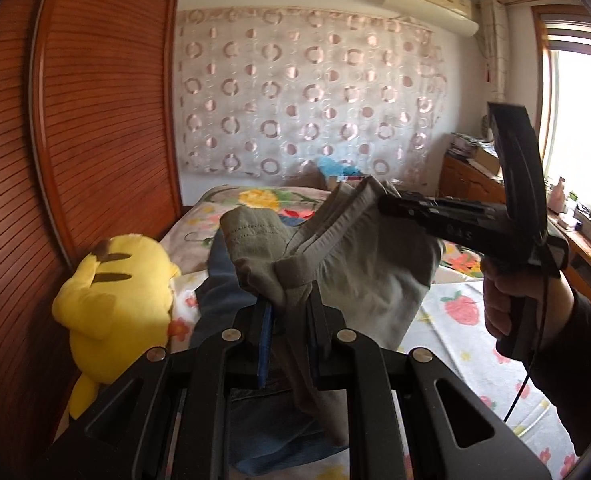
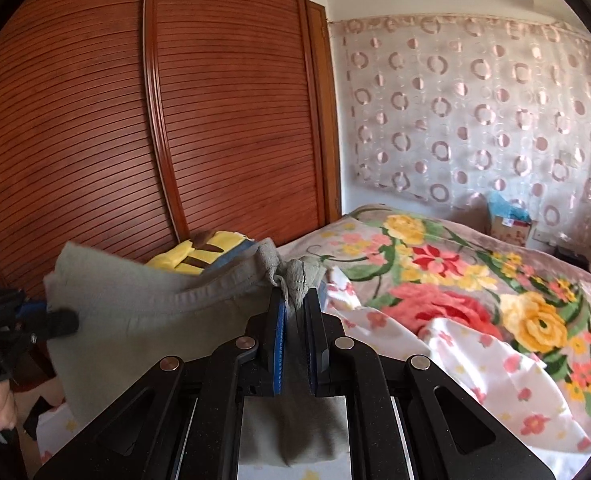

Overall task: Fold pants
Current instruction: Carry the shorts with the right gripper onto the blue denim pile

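Grey-green pants (image 1: 359, 264) hang in the air above the bed, held by both grippers at the waistband. My left gripper (image 1: 289, 308) is shut on one bunched end of the waistband. My right gripper (image 2: 297, 304) is shut on the other end; it also shows in the left wrist view (image 1: 391, 204), gripping the waistband from the right. The pants (image 2: 143, 312) stretch leftward in the right wrist view to the left gripper (image 2: 61, 322). The legs hang below, mostly hidden by the gripper bodies.
A yellow plush toy (image 1: 115, 296) sits at the bed's left edge by the wooden wardrobe (image 1: 75, 120). A blue garment (image 1: 223, 292) lies under the pants. A floral blanket (image 2: 475, 292) and strawberry-print sheet (image 1: 455, 320) cover the bed. A desk (image 1: 475, 184) stands by the window.
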The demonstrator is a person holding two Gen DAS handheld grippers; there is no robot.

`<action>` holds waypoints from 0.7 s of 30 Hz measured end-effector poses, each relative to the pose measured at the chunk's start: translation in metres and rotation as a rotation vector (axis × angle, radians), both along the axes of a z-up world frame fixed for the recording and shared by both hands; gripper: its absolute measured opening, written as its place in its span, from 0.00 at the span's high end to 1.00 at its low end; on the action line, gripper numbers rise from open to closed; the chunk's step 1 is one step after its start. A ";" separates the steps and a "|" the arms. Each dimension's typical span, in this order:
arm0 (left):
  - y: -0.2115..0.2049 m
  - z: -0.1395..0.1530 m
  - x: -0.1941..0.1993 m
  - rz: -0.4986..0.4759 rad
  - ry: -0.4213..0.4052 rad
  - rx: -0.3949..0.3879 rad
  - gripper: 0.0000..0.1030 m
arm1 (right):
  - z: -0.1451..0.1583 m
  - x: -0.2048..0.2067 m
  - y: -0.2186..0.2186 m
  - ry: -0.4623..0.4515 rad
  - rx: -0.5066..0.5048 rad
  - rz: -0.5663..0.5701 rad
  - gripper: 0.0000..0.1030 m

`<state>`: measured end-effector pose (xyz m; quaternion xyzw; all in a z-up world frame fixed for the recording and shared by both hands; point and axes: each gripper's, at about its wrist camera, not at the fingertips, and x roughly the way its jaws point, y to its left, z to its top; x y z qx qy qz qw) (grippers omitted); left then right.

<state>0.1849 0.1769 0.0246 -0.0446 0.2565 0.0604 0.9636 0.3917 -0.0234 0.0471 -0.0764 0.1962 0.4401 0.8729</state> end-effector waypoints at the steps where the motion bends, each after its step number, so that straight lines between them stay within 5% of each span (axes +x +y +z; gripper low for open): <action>1: 0.004 -0.003 -0.001 0.011 0.005 -0.012 0.84 | 0.000 0.005 0.006 0.003 -0.005 0.011 0.92; 21: 0.022 -0.036 -0.022 0.124 0.072 -0.076 0.84 | -0.008 0.041 0.078 0.003 -0.129 0.146 0.91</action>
